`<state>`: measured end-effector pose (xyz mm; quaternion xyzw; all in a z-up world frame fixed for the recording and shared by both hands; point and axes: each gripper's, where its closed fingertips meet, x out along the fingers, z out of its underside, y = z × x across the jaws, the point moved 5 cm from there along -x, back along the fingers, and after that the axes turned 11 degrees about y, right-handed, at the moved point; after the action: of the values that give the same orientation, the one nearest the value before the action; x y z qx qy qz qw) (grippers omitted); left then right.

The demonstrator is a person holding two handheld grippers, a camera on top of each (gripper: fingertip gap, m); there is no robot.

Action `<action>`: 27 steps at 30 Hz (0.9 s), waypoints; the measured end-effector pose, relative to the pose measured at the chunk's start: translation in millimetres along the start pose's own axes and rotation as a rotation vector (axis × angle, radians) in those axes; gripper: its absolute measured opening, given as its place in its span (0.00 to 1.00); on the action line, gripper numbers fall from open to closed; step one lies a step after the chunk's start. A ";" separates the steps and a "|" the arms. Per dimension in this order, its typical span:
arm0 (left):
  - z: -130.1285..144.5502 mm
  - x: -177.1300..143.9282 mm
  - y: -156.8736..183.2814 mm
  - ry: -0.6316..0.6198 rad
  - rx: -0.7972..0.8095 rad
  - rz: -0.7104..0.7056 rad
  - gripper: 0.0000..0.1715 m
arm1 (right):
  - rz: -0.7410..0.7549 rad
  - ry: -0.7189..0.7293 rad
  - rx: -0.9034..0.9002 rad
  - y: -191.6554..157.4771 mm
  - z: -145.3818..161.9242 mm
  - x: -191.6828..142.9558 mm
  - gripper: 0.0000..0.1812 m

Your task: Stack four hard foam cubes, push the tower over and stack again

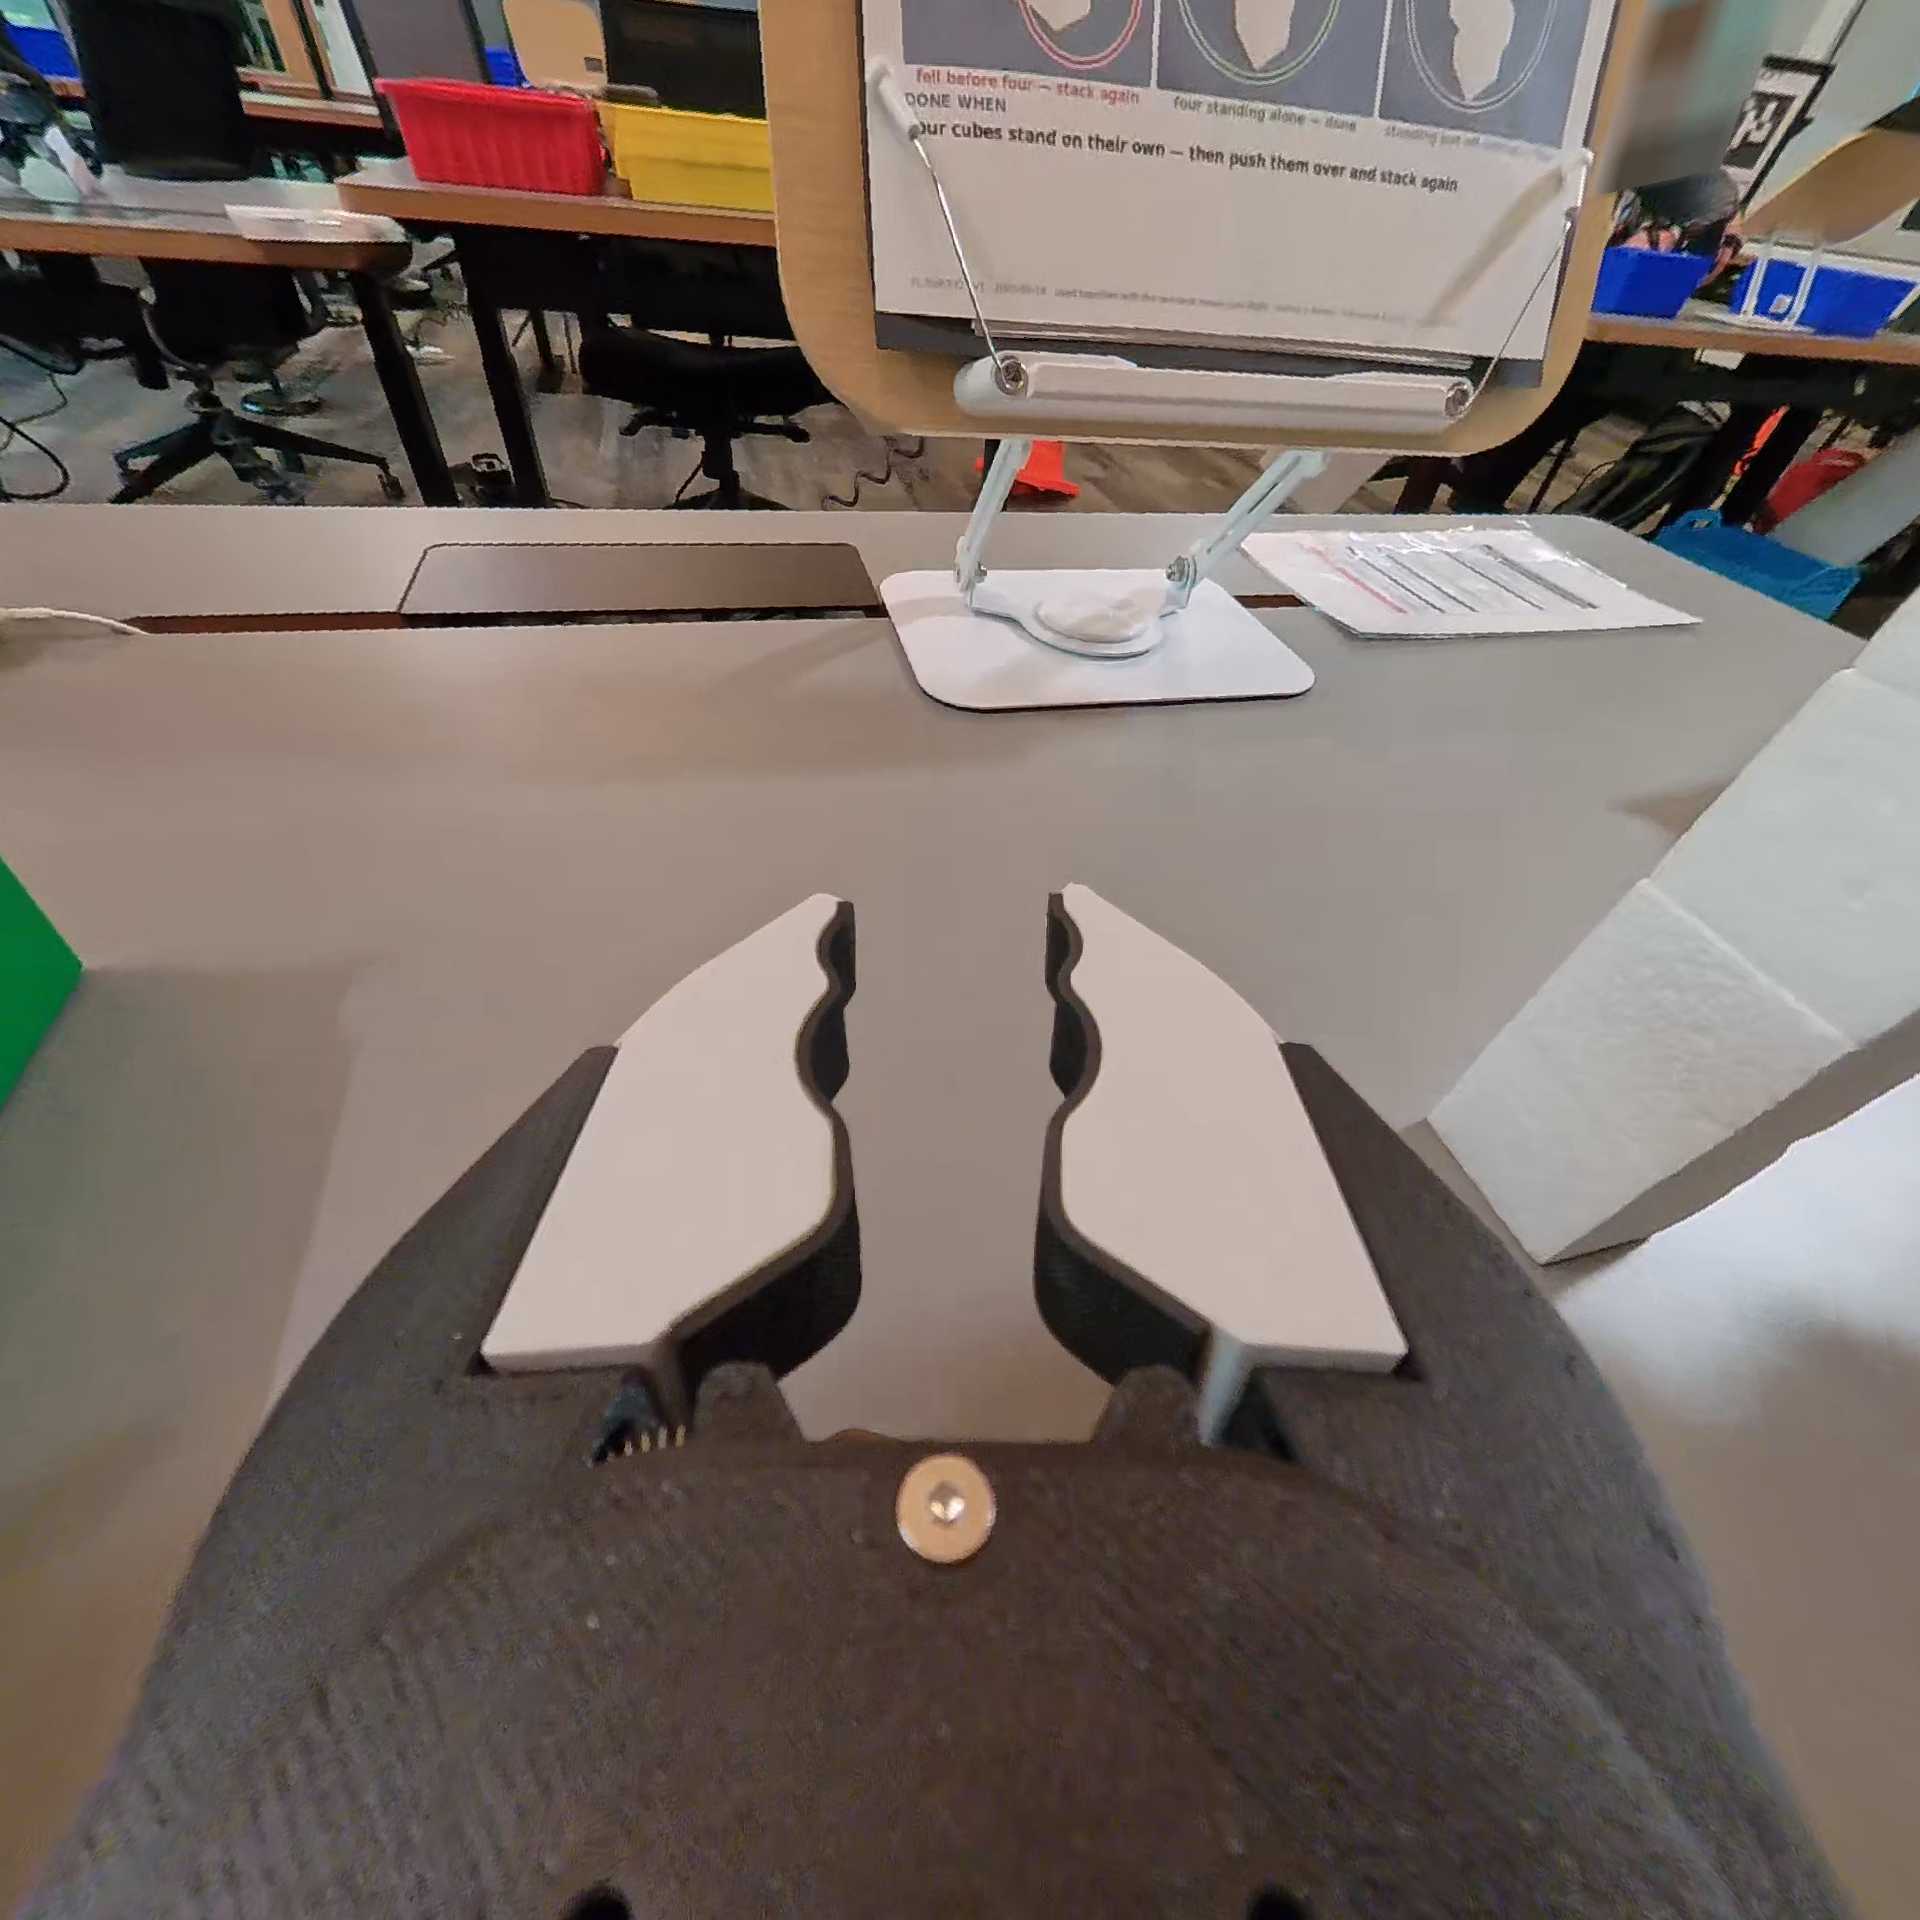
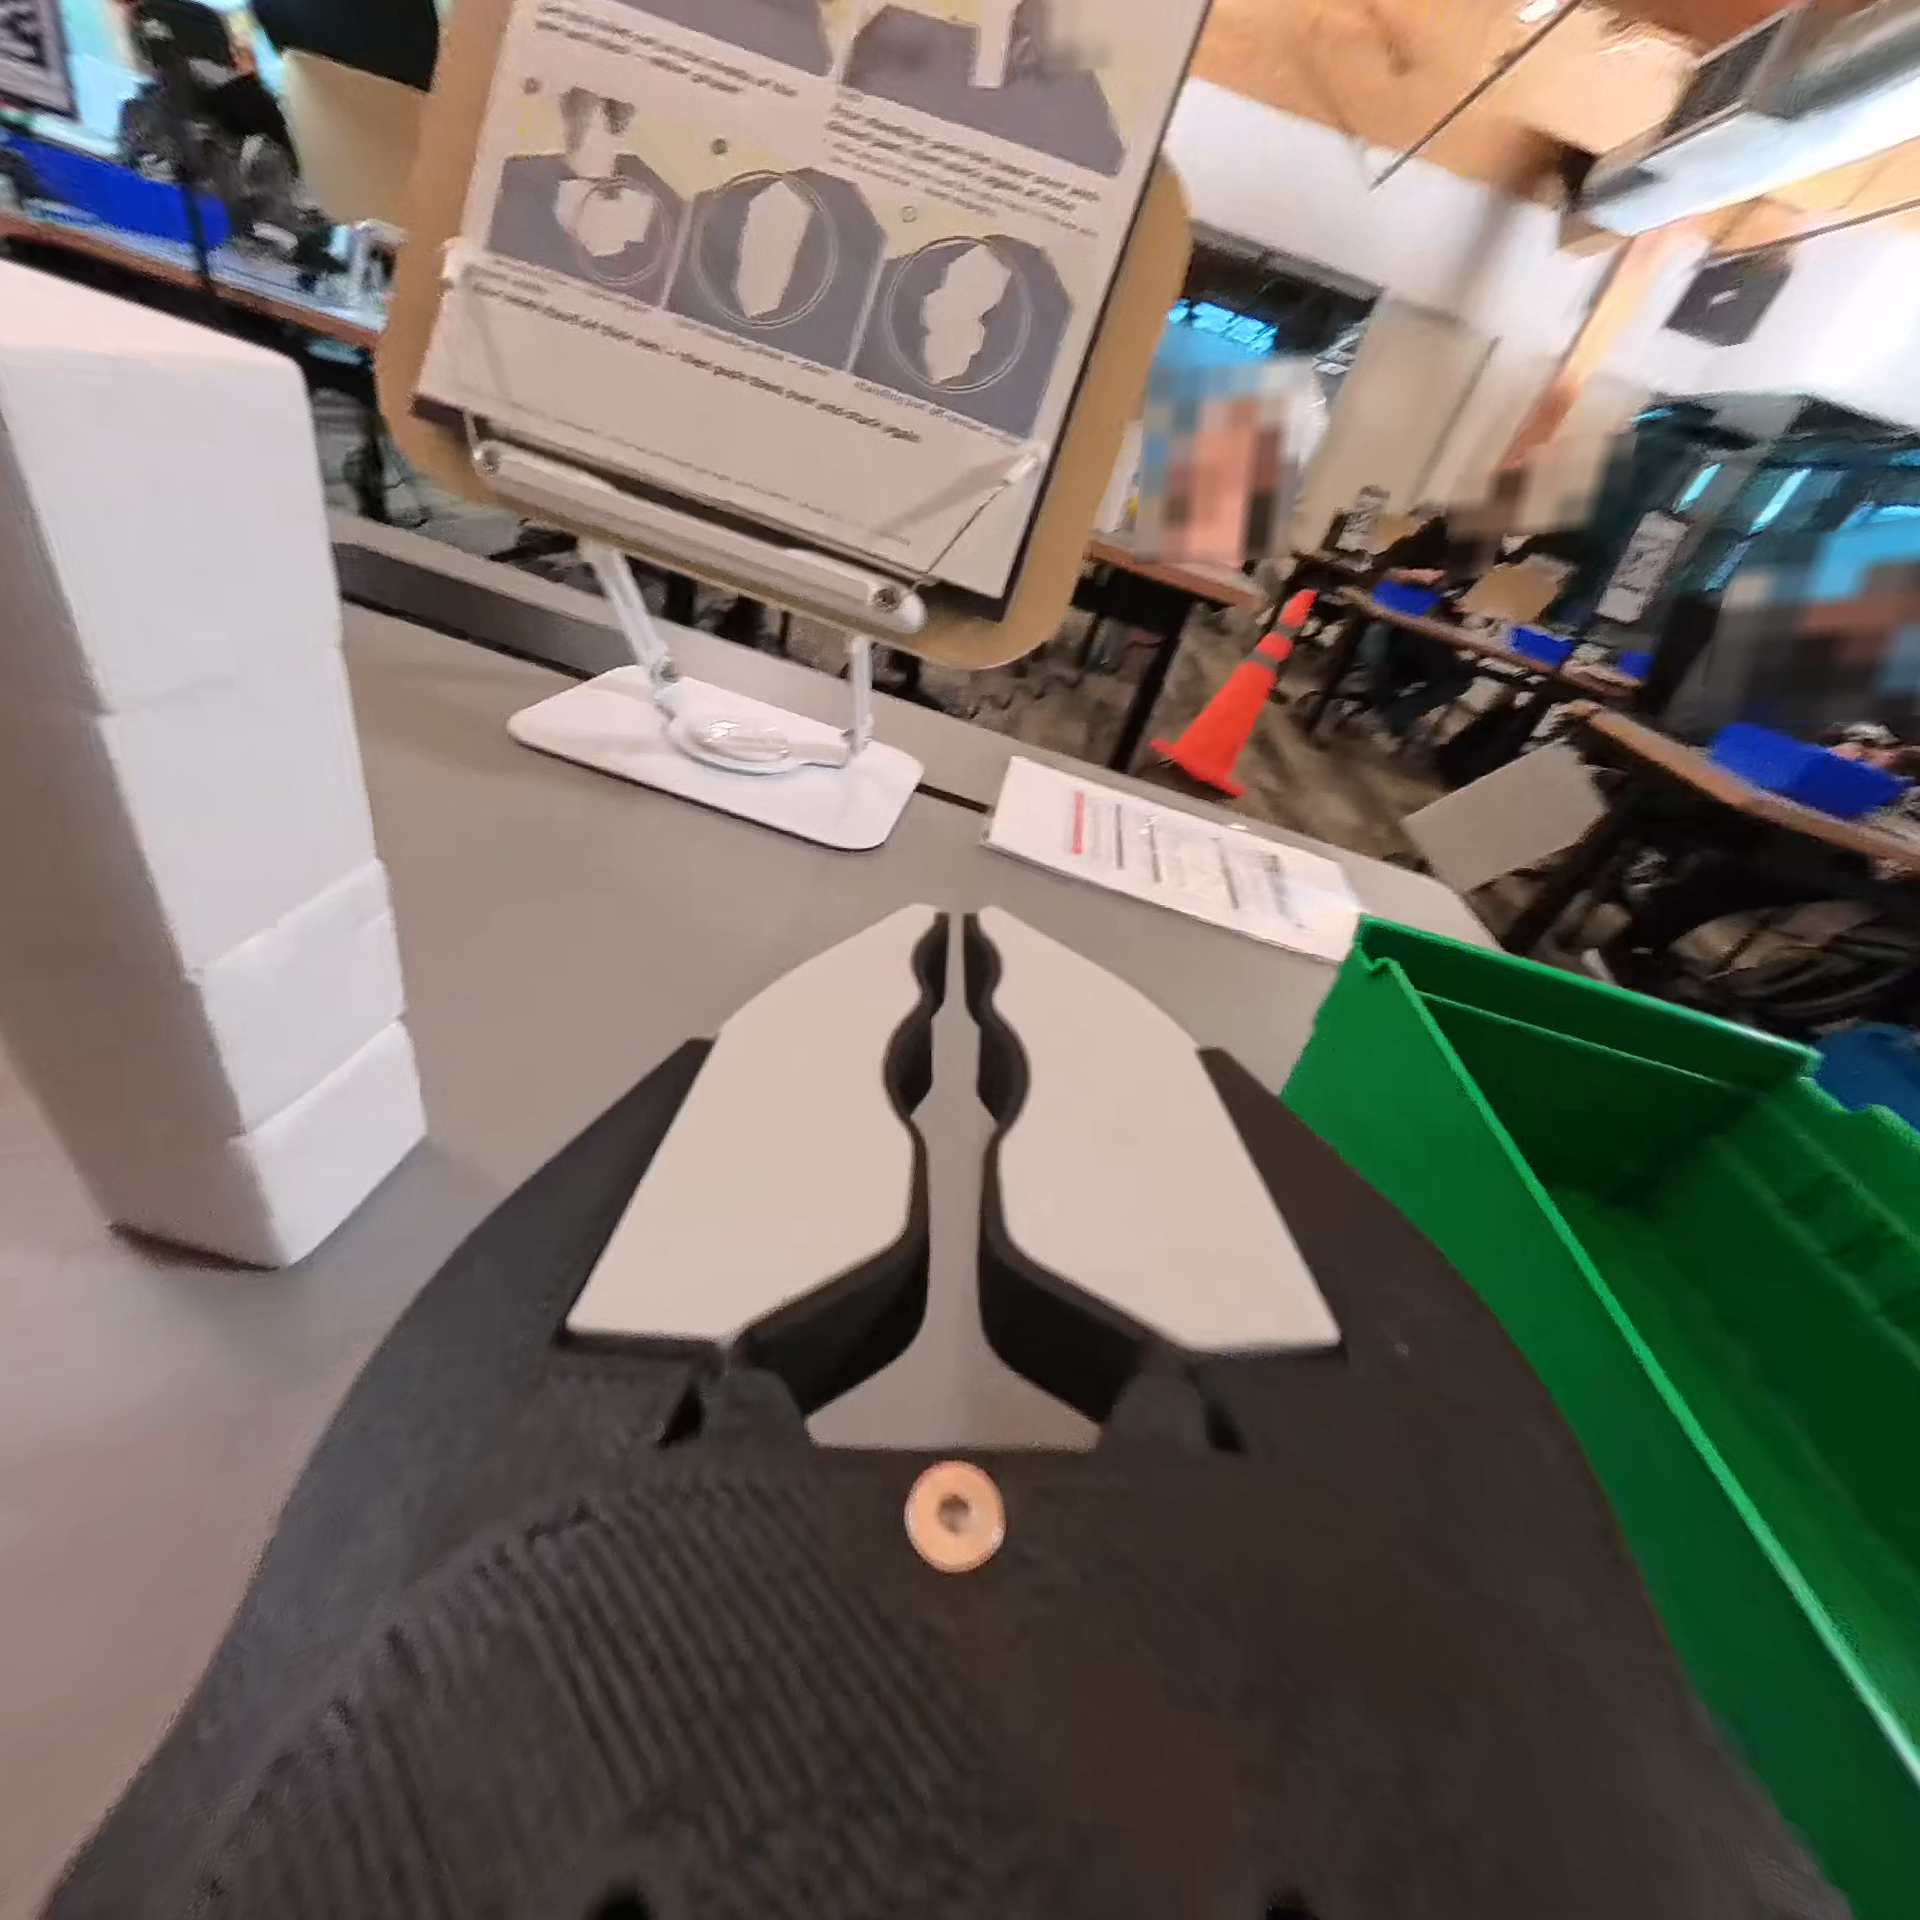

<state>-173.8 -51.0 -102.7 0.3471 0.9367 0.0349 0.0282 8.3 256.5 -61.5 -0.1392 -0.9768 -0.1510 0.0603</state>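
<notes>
A tower of several white foam cubes (image 2: 208, 831) stands on the grey table (image 2: 582, 935) at the left of the right wrist view. It also shows at the right edge of the left wrist view (image 1: 1714, 987). My right gripper (image 2: 956, 920) is shut with nothing between its fingers, to the right of the tower and apart from it. My left gripper (image 1: 951, 904) is open and empty over bare table (image 1: 520, 779), to the left of the tower and not touching it.
A green bin (image 2: 1558, 1195) stands close on the right of my right gripper; a green edge (image 1: 26, 966) also shows at far left in the left wrist view. A document stand (image 1: 1101, 644) and a plastic-sleeved sheet (image 1: 1455, 587) sit at the table's far side.
</notes>
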 end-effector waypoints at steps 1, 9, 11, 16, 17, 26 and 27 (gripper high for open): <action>-0.4 -0.9 0.3 0.001 -0.011 0.001 0.21 | 0.014 0.016 -0.011 -2.1 0.6 -1.6 0.01; -1.5 -3.8 -7.4 0.019 -0.056 -0.022 0.19 | 0.074 -0.168 0.306 -12.6 11.0 -0.9 0.08; -0.9 -3.3 -6.2 0.017 -0.053 -0.020 0.19 | 0.055 -0.245 0.394 -20.5 18.8 -0.2 0.04; -0.4 -2.8 -0.2 0.016 -0.002 -0.015 0.19 | -0.013 -0.048 0.149 -33.8 7.9 2.4 0.00; 0.3 -2.5 0.8 0.013 0.002 -0.013 0.19 | -0.040 -0.007 0.164 -37.0 4.3 2.4 0.00; 2.4 -2.9 5.6 0.001 -0.027 0.009 0.19 | -0.150 -0.101 0.310 -46.8 -1.6 0.7 0.00; 3.3 -2.3 5.8 -0.004 -0.034 0.016 0.19 | -0.143 -0.116 0.348 -47.3 -2.2 2.5 0.00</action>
<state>-168.1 -47.9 -105.4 0.3540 0.9332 0.0501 0.0359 -7.6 213.2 -72.2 -0.0653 -0.9974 0.0246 0.0164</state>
